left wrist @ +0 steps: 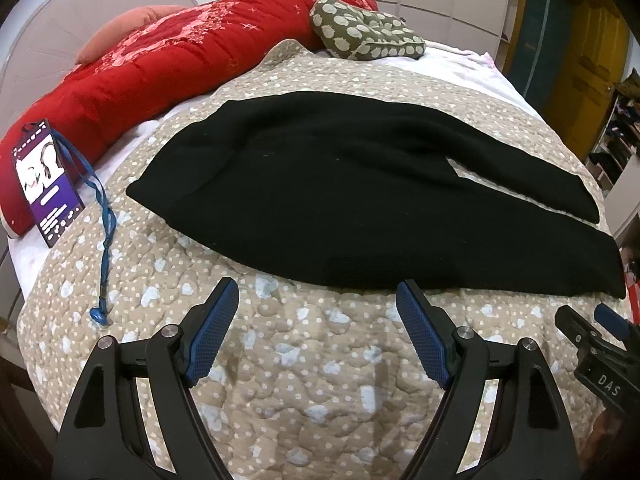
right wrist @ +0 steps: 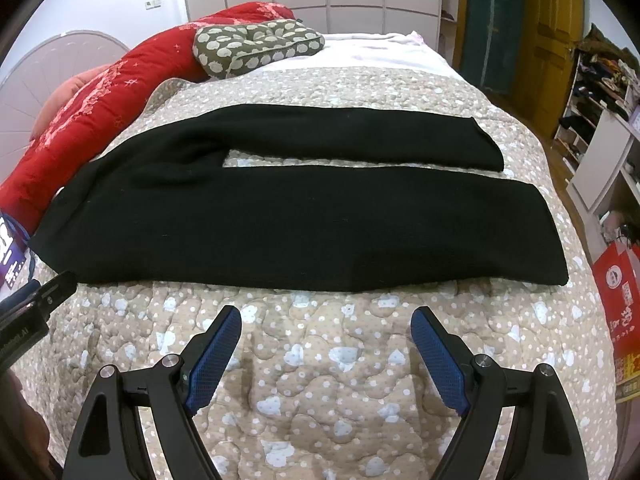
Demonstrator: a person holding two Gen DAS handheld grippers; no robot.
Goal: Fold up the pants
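Black pants [left wrist: 340,196] lie flat on the beige quilted bedspread [left wrist: 304,360], waist to the left, both legs stretched to the right with a narrow gap between them. They also show in the right wrist view [right wrist: 280,220]. My left gripper [left wrist: 316,292] is open and empty, just short of the pants' near edge. My right gripper [right wrist: 326,320] is open and empty, also just short of the near leg's edge. The right gripper shows at the right edge of the left wrist view [left wrist: 592,332]; the left gripper shows at the left edge of the right wrist view [right wrist: 44,292].
A red duvet [left wrist: 152,68] and an olive patterned cushion [left wrist: 368,32] lie at the back of the bed. A purple card on a blue lanyard [left wrist: 48,184] lies at the left. A red bag [right wrist: 620,304] and shelves [right wrist: 600,120] stand beyond the bed's right edge.
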